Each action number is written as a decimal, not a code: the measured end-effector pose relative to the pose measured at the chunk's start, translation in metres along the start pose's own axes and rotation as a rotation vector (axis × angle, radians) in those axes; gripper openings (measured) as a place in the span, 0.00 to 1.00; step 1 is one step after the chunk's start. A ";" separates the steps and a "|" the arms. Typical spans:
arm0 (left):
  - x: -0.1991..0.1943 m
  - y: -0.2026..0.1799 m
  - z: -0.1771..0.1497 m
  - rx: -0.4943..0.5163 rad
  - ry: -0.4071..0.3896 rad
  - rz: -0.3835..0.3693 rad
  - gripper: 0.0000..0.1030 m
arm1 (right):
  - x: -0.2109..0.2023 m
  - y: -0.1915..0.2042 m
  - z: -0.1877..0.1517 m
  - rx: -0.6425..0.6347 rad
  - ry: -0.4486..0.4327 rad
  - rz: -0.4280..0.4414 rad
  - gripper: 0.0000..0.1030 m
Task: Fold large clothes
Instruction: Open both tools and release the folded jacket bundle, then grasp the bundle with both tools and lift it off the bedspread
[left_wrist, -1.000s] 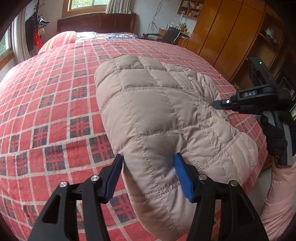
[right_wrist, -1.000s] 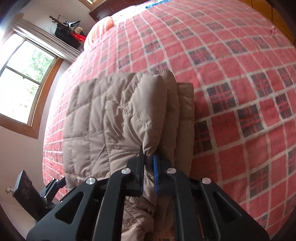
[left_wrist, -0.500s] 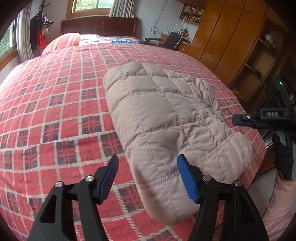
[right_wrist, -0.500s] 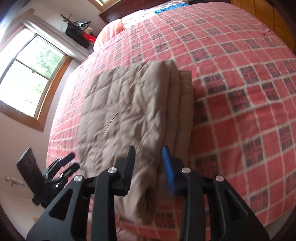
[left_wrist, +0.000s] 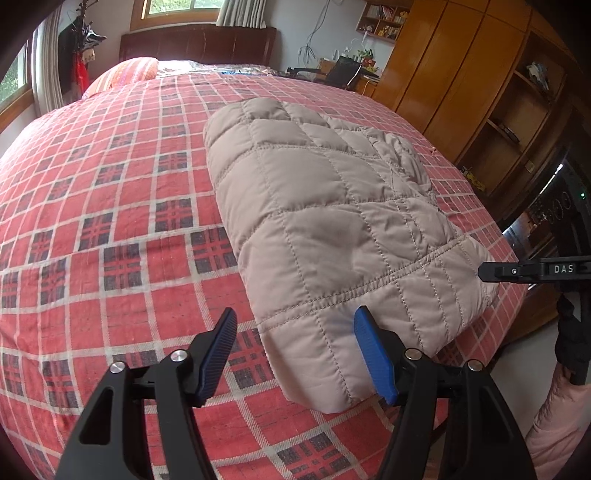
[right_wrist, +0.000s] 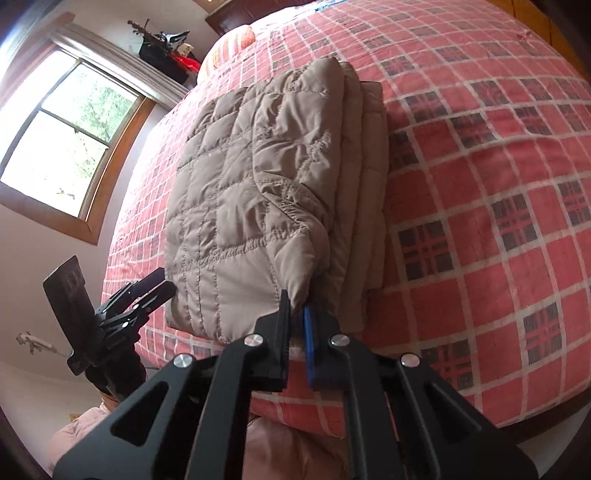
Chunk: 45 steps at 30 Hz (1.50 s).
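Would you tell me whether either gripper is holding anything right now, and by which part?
The right gripper is nearly shut at the near corner of the folded jacket; an actual pinch cannot be confirmed. The left gripper is open, holding nothing.

Pretty clearly a bedroom in someone's home. There's a big bed (left_wrist: 110, 221) with a red plaid cover, a dark wooden headboard (left_wrist: 199, 44) and a striped pillow (left_wrist: 125, 74) at the far end. Tall wooden wardrobes (left_wrist: 443, 74) line one wall, a curtained window (left_wrist: 177, 5) sits behind, and there's a cluttered desk (left_wrist: 347, 72) in the corner.
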<state>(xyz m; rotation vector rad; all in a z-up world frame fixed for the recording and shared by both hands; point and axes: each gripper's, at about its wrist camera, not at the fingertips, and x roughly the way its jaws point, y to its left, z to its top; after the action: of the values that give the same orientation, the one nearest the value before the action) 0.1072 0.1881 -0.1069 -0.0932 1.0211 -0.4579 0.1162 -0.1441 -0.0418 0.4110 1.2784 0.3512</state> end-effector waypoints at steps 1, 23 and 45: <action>0.001 0.000 0.000 0.001 0.001 0.001 0.66 | 0.005 -0.004 -0.002 0.007 0.007 -0.008 0.05; -0.012 0.014 0.019 -0.035 -0.027 -0.001 0.69 | -0.010 -0.003 0.007 -0.039 -0.090 -0.047 0.55; 0.069 0.085 0.049 -0.244 0.136 -0.531 0.79 | 0.053 -0.062 0.062 0.081 -0.022 0.252 0.84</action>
<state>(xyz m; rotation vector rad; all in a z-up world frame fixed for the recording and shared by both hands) 0.2055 0.2298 -0.1604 -0.5675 1.1822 -0.8280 0.1912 -0.1795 -0.1019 0.6459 1.2242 0.5067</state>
